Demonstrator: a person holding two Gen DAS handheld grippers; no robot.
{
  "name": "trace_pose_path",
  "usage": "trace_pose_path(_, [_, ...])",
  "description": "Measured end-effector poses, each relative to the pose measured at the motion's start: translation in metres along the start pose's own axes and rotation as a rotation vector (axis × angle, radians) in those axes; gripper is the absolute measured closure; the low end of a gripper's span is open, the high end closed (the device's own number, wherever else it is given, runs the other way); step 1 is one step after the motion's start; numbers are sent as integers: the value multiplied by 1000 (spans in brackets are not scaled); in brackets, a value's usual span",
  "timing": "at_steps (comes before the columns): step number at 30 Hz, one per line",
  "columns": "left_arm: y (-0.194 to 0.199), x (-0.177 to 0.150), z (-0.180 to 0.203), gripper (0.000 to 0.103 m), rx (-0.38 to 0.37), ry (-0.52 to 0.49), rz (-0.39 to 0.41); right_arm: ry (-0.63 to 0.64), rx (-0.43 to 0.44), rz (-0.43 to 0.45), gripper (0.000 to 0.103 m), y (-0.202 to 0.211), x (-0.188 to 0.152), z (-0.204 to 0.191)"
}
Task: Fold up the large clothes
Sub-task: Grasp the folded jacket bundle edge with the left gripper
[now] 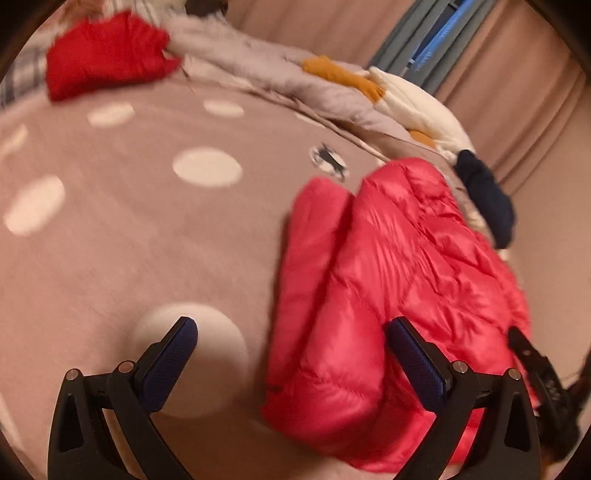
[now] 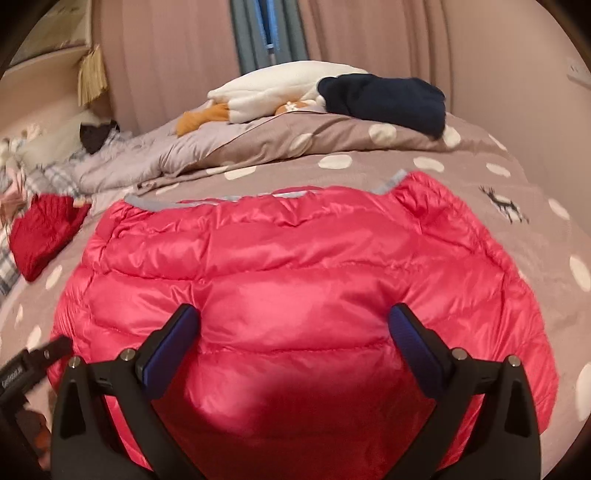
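Observation:
A pink-red quilted puffer jacket (image 2: 288,273) lies folded on the brown polka-dot bedspread (image 2: 480,184); it also shows at the right of the left wrist view (image 1: 388,273). My right gripper (image 2: 293,332) is open and empty, just above the jacket's near edge, its blue pads either side of the middle. My left gripper (image 1: 291,343) is open and empty, to the left of the jacket, with its right finger (image 1: 417,362) over the jacket's edge. The right gripper shows at the right edge of the left wrist view (image 1: 535,369), the left gripper at the left edge of the right wrist view (image 2: 37,358).
A red knit garment (image 1: 107,55) lies far left on the bed. A crumpled grey duvet (image 1: 280,70), a white and orange plush (image 2: 273,92) and a navy garment (image 2: 384,99) lie along the far edge. Curtains (image 2: 369,33) hang behind.

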State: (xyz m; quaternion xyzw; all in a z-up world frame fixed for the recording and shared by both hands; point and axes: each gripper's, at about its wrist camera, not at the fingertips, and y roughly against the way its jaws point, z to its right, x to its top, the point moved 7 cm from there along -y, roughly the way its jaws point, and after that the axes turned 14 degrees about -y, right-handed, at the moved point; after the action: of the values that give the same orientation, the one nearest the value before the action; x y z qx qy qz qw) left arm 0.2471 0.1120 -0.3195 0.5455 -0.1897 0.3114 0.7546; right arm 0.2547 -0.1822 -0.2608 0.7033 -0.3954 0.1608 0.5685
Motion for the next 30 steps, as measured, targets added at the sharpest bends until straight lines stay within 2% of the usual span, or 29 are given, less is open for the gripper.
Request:
trace_pose_path(2, [-8,-6,3,1,-84,42,-42,-11,-19,33,0,8,4,5])
trace_pose_path(3, [-9,-7,5,1,-98,49,-40,-9,-31,39,0,10,6,6])
trace_pose_path(6, [-11,-8,21,1,-87,-34,3,-16,-40,4,0,6,0,13])
trace_pose_path(9, [-24,-11,40,1,-148,-61,-18,-16,-31,13,0,2,-10,16])
trace_pose_path(12, [-32,-12,54,1,-189,-96,-3,21,-71,24,0,-6,-17,15])
trace_pose_path(15, [-36,-10,52,1,-241,-78,11,59,-121,-3,0,-17,-20,13])
trace_pose_path(19, [-38,-6,50,1,-306,-57,10,102,-137,-35,0,-25,-21,14])
trace_pose_path(22, [-40,-3,51,1,-291,-67,34,129,-153,-44,0,-29,-23,13])
trace_pose_path(26, [-44,2,55,1,-225,-92,67,190,-202,-47,0,-32,-24,10])
trace_pose_path(30, [-46,4,55,1,-207,-73,77,203,-214,-43,0,-33,-24,10])
